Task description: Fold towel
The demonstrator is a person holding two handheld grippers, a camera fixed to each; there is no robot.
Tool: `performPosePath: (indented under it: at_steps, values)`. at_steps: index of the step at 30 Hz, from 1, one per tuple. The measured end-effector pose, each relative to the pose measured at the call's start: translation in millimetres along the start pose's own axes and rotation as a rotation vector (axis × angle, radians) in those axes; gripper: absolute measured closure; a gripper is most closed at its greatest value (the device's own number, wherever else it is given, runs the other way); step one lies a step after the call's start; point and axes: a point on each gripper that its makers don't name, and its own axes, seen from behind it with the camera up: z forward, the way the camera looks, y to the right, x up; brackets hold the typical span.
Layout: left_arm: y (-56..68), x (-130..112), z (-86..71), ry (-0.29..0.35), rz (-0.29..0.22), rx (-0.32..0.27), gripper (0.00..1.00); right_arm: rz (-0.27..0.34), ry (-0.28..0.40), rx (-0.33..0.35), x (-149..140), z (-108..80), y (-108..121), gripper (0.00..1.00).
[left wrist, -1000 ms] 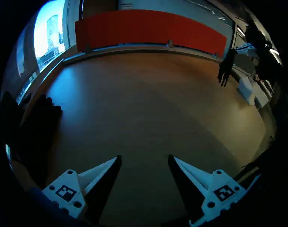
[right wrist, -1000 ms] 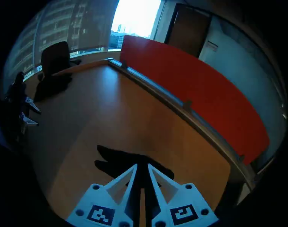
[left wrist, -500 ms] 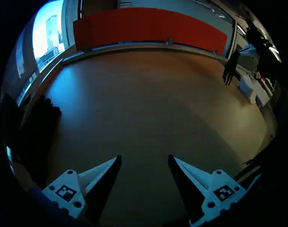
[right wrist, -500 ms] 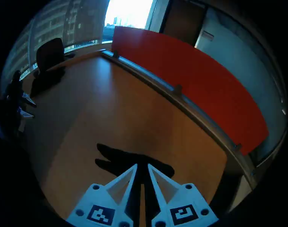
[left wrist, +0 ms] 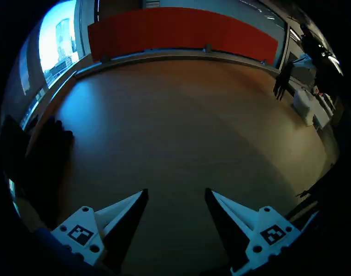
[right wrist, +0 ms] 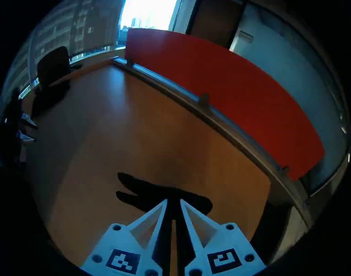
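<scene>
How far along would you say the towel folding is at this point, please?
Nothing looks folded yet. In hand: the right gripper pinches the dark towel, which hangs above the wooden table. The left gripper is open and holds nothing. Left: laying it out and every fold.

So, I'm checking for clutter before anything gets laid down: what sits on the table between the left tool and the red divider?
Nothing. In the left gripper view, bare wooden table runs from the left tool to the red divider.
</scene>
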Motion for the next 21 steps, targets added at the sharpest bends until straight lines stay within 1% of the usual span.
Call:
performPosePath:
  at_steps: [11, 21]
  values:
    - [2.2, -0.4, 0.5, -0.008, 0.010, 0.003, 0.09, 0.022, -0.017, -0.013, -15.1, 6.1, 12.0, 0.96]
    - [6.0, 0.1, 1.9, -0.014, 0.022, 0.003, 0.09, 0.024, -0.027, -0.011, -24.1, 8.4, 11.9, 0.96]
